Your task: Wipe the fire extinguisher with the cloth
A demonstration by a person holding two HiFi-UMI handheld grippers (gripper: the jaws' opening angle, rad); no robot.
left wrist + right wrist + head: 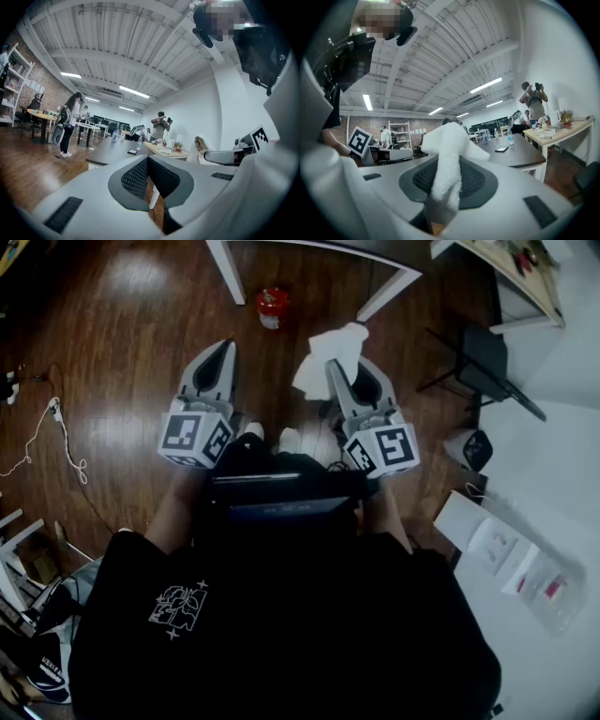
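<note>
A red fire extinguisher [272, 307] stands on the wooden floor ahead of me, beside a white table leg [227, 273]. My right gripper [334, 367] is shut on a white cloth [328, 356], which spills out past its tip; in the right gripper view the cloth [447, 164] hangs pinched between the dark pads. My left gripper [228, 345] is shut with nothing in it, its pads [140, 176] pressed together. Both grippers point forward and slightly up, short of the extinguisher. The extinguisher does not show in either gripper view.
A dark-topped table with white legs [386, 294] stands just beyond the extinguisher. A black chair [483, 362] is at the right, and a white cable [58, 432] lies on the floor at left. Other people [69, 123] stand far off in the room.
</note>
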